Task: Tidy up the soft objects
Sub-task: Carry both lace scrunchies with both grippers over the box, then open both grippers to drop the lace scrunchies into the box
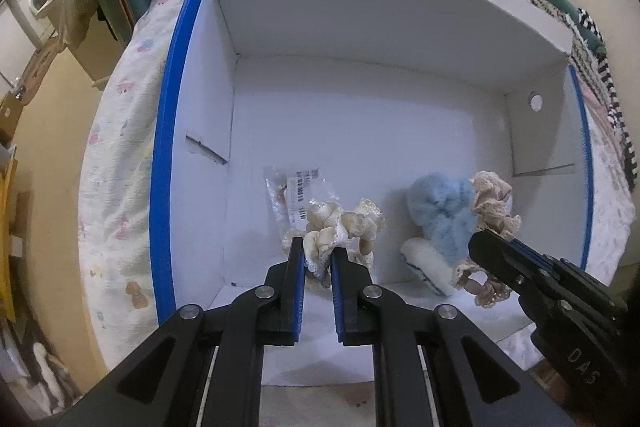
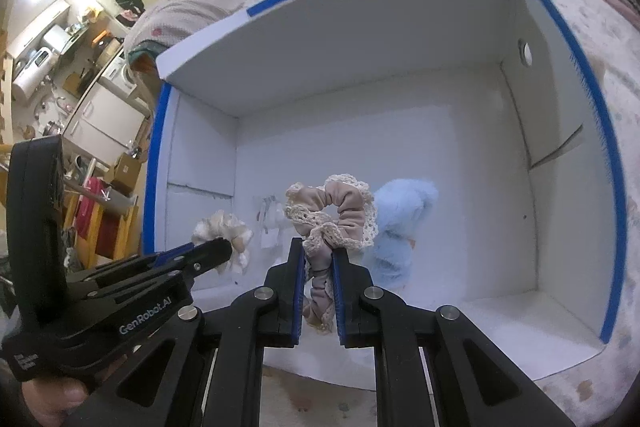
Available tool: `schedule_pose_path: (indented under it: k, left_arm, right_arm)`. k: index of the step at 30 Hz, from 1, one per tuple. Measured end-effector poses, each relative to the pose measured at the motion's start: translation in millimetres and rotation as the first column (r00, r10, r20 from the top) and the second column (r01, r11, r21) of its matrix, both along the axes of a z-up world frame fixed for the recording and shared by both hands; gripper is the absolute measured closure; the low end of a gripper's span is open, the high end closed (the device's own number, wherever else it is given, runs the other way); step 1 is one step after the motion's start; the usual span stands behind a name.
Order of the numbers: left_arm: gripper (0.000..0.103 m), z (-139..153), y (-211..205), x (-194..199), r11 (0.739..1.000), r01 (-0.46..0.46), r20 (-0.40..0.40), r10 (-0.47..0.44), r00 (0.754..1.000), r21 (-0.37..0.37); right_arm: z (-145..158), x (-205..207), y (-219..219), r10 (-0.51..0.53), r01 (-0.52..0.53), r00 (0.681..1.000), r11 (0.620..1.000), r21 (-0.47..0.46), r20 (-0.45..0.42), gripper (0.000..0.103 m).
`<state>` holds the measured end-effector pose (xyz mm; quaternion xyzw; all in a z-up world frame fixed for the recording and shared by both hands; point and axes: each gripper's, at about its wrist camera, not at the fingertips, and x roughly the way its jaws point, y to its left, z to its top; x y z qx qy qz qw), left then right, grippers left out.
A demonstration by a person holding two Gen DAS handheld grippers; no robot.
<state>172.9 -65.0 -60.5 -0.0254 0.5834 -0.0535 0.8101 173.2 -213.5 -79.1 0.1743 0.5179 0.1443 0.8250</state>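
Lowering two scrunchies into the white box [image 1: 400,27]: my left gripper [image 1: 316,251] clenches the cream scrunchie [image 1: 340,223], my right gripper [image 2: 318,251] the pink scrunchie [image 2: 332,207], both seemingly near the box floor; next I release them beside the blue plush [image 2: 400,223].

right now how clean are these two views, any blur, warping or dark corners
Left wrist view: sharp, the white box rim bows from fisheye, corners go black. Right wrist view: same warp and dark corners, top right edge smeared, bright glare upper left; the pink scrunchie in the right hand-held gripper stays crisp.
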Motion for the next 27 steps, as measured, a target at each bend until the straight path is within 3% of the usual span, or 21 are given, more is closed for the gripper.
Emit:
schedule_pose_path:
  k: [17, 19, 22, 24, 27]
  left_arm:
    - [0.088, 5, -3, -5, 0.999, 0.014, 0.025, -0.015, 1.0, 0.035]
    - [0.087, 6, -4, -6, 0.999, 0.023, 0.033, -0.024, 0.999, 0.045]
    - [0.079, 7, -6, -8, 0.998, 0.031, 0.041, -0.034, 0.999, 0.054]
    - [0.068, 8, -7, -9, 0.998, 0.035, 0.047, -0.038, 0.998, 0.059]
    - [0.051, 11, -7, -11, 0.998, 0.036, 0.067, -0.039, 0.997, 0.05]
  right_arm:
    - [-11, 4, -3, -0.034, 0.036, 0.998, 0.999, 0.03, -0.06, 0.084]
    - [-10, 4, -5, -0.039, 0.041, 0.997, 0.998, 0.038, -0.06, 0.08]
    - [-10, 4, -5, -0.043, 0.045, 0.997, 0.998, 0.031, -0.063, 0.064]
    - [-9, 2, -6, -0.051, 0.052, 0.997, 0.999, 0.016, -0.057, 0.031]
    - [-8, 3, -10, -0.078, 0.077, 0.995, 0.997, -0.025, -0.057, 0.029]
